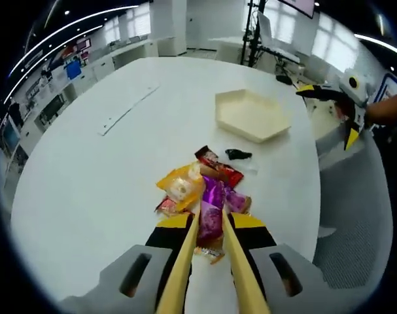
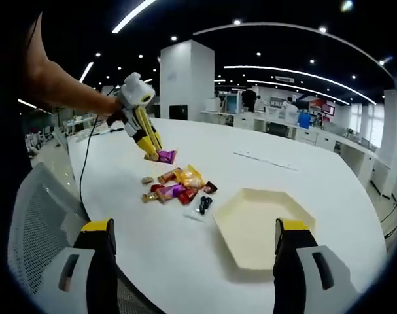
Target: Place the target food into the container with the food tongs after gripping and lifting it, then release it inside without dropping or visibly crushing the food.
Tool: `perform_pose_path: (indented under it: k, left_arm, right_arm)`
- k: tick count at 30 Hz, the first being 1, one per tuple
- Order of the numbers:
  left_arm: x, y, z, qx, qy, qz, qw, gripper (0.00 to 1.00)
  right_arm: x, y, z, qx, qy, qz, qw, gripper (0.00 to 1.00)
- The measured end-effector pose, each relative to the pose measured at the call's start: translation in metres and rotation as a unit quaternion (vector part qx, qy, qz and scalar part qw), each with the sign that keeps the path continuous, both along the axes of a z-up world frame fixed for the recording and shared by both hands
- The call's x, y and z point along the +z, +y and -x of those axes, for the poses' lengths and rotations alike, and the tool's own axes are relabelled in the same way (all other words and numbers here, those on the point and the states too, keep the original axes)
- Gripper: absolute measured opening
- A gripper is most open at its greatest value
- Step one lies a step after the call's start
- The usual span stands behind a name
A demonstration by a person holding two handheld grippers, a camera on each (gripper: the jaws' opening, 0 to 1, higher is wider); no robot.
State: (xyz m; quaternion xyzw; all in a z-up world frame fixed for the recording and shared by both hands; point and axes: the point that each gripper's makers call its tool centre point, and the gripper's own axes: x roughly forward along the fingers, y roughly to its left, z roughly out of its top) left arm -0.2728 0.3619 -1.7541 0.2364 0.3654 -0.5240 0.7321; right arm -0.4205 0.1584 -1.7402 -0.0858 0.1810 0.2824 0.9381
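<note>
White table carries 1 hexagonal tray (cream); left gripper tongs pinch 1 purple packet aloft, right gripper spread wide.

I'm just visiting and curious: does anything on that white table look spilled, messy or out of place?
Nothing looks damaged. The snack packets lie in a loose heap on the table rather than in the cream tray, which holds nothing. One purple packet is pinched in the left tongs, lifted clear of the heap. A small black item lies beside the heap.
</note>
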Motion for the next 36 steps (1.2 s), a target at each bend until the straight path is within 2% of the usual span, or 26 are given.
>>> perform_pose_path:
  k: [6,14,26,31,36]
  left_arm:
    - [0.006,-0.001,-0.003,-0.014,-0.006,-0.01,0.9998,0.17]
    - [0.015,-0.019,-0.002,-0.018,0.004,-0.005,0.9998,0.18]
    - [0.02,-0.065,0.0,-0.054,-0.003,-0.015,0.9984,0.17]
    - [0.024,-0.091,0.004,-0.081,-0.004,-0.016,0.9966,0.17]
    - [0.024,-0.117,0.003,-0.093,0.0,-0.01,0.9956,0.17]
  right_arm:
    - [-0.001,-0.006,-0.001,-0.011,0.003,0.005,0.9999,0.99]
    - [0.0,-0.003,0.0,-0.006,-0.004,0.012,0.9999,0.97]
    - [0.001,-0.005,-0.001,-0.011,-0.007,0.01,0.9999,0.96]
    - [0.002,-0.008,-0.003,-0.02,-0.011,0.015,0.9996,0.99]
    - [0.001,-0.008,-0.002,-0.019,-0.008,0.019,0.9996,0.98]
